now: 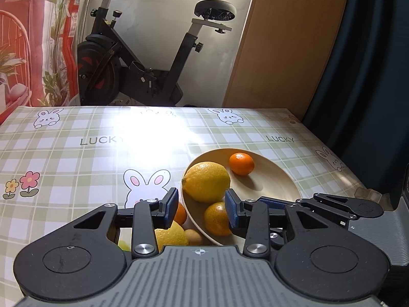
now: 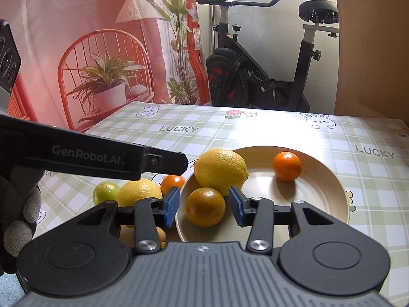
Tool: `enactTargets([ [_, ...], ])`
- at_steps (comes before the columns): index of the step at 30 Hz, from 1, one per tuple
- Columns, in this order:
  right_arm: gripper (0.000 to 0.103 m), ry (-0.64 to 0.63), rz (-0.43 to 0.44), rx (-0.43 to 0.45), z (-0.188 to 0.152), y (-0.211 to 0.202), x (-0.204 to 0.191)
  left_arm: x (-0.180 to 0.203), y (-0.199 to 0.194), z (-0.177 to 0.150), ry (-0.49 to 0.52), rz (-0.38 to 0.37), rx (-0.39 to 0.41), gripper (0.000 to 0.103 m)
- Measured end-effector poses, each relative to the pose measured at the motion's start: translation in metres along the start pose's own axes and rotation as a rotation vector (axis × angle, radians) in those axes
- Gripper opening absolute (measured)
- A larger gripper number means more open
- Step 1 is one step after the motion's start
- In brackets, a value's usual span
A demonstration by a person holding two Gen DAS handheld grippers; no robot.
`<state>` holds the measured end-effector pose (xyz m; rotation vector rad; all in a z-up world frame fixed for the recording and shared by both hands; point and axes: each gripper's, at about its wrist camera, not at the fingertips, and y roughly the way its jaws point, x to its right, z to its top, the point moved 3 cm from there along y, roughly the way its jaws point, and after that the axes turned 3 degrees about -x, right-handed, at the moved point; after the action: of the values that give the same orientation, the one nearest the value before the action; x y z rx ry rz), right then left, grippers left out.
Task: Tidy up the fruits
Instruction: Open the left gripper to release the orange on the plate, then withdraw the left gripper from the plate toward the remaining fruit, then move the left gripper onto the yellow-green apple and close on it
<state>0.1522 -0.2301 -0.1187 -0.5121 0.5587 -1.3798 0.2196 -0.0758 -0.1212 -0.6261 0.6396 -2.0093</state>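
Left of plate, on checked tablecloth point(image 2: 281, 130): green fruit point(image 2: 105, 192), partly hidden behind second lemon point(image 2: 139, 192); small orange point(image 2: 173, 181) behind that, top edge cut by left gripper arm in right wrist view. Small tan fruit point(image 1: 193, 236) low beside plate rim, mostly hidden by gripper body; kind not determinable.

Left gripper point(image 1: 202, 208): jaws wide apart, nothing between pads, hovering over near-left rim of plate point(image 1: 276, 179). Loose fruit below mostly blocked by its linkage in left wrist view.

Right gripper point(image 2: 204, 208): jaws wide apart, straddling dull orange point(image 2: 205, 206) in plate; pads clear of fruit on both sides, no contact visible.

In plate: large lemon point(image 2: 221, 171) at left rim, touching dull orange; bright mandarin point(image 2: 287, 166) apart, far side.

Glare washes out tablecloth centre. Exercise bike point(image 2: 260, 76) behind table.
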Motion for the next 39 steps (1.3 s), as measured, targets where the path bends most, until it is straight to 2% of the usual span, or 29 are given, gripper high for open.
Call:
enactTargets([
  [6, 0.046, -0.003, 0.044, 0.028, -0.005, -0.02, -0.018, -0.024, -0.031, -0.014, -0.005, 0.017, 0.008, 0.042],
  [13, 0.046, -0.082, 0.127, 0.0, -0.011, -0.013, -0.059, -0.061, -0.057, -0.033, -0.067, 0.027, -0.016, 0.042],
  [19, 0.046, -0.155, 0.173, -0.069, -0.024, 0.006, -0.087, -0.074, -0.052, -0.046, -0.108, -0.003, -0.047, 0.043],
  [24, 0.048, -0.212, 0.185, -0.13, -0.032, 0.021, -0.101, -0.074, -0.041, -0.057, -0.136, -0.077, -0.07, 0.044],
  [26, 0.048, -0.221, 0.187, -0.146, -0.034, 0.026, -0.104, -0.072, -0.036, -0.06, -0.13, -0.077, -0.082, 0.047],
  [28, 0.049, -0.226, 0.187, -0.155, -0.034, 0.03, -0.105, -0.071, -0.033, -0.062, -0.131, -0.074, -0.094, 0.053],
  [39, 0.049, -0.242, 0.176, -0.158, -0.035, 0.034, -0.108, -0.068, -0.029, -0.071, -0.124, -0.063, -0.126, 0.053],
])
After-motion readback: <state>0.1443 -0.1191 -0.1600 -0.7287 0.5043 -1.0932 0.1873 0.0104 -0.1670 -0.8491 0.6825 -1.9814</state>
